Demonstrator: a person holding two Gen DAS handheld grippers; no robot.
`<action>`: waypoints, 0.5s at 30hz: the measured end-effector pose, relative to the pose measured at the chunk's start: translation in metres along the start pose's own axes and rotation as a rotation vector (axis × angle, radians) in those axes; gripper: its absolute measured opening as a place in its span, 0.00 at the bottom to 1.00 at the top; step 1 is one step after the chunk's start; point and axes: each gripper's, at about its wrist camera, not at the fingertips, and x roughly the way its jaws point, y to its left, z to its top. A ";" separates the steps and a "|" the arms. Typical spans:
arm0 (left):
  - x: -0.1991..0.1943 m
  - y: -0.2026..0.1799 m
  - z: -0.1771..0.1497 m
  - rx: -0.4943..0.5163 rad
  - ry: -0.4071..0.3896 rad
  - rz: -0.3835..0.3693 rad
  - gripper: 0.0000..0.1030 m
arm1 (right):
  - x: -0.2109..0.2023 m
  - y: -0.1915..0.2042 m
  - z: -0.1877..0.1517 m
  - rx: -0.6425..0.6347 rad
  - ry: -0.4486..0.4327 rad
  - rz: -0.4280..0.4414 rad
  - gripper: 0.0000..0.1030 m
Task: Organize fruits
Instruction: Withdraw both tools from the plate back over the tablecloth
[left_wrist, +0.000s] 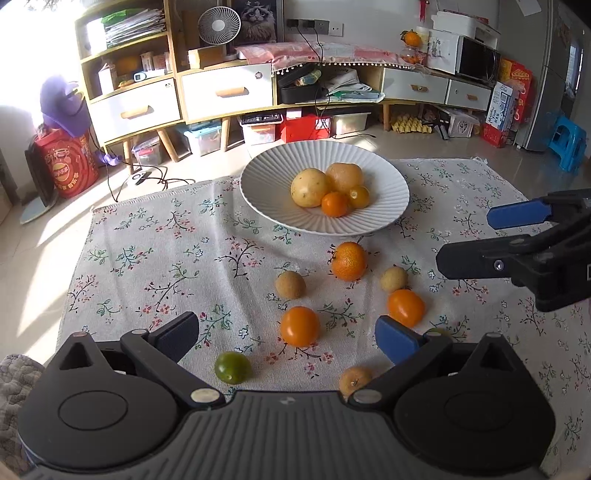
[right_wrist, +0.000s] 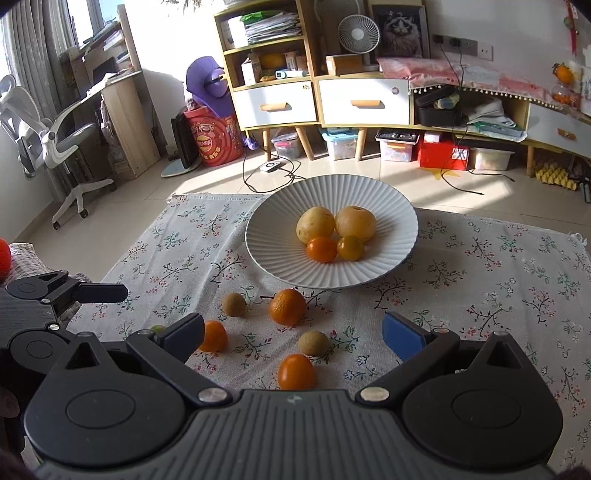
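A white ribbed plate (left_wrist: 258, 192) (right_wrist: 266, 236) on the floral cloth holds two large yellow fruits and two small orange ones. Loose on the cloth in front of it lie a mandarin (left_wrist: 349, 261) (right_wrist: 287, 306), two brown round fruits (left_wrist: 290, 284) (left_wrist: 394, 278), two smooth orange fruits (left_wrist: 300, 326) (left_wrist: 405, 307), a green lime (left_wrist: 233, 368) and a tan fruit (left_wrist: 354, 380). My left gripper (left_wrist: 288, 338) hangs open above the near orange fruit, its pads well apart from it. My right gripper (right_wrist: 293, 336) (left_wrist: 476, 240) is open wide over the loose fruits, holding nothing.
The floral cloth (left_wrist: 155, 266) covers a low surface whose far edge ends just behind the plate. Beyond are tiled floor, cables, storage boxes and a drawer cabinet (left_wrist: 229, 92). A white office chair (right_wrist: 44, 133) stands at far left. A grey blanket (left_wrist: 14, 384) lies by the near left corner.
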 end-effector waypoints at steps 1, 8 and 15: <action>0.000 0.000 -0.002 0.002 0.005 0.001 0.95 | 0.000 0.001 -0.002 0.001 0.001 0.004 0.99; -0.004 0.008 -0.019 -0.009 0.020 -0.013 0.95 | -0.004 0.007 -0.020 -0.014 0.014 0.019 0.99; -0.008 0.009 -0.034 0.025 0.034 -0.010 0.95 | -0.006 0.006 -0.036 -0.006 0.020 0.006 0.99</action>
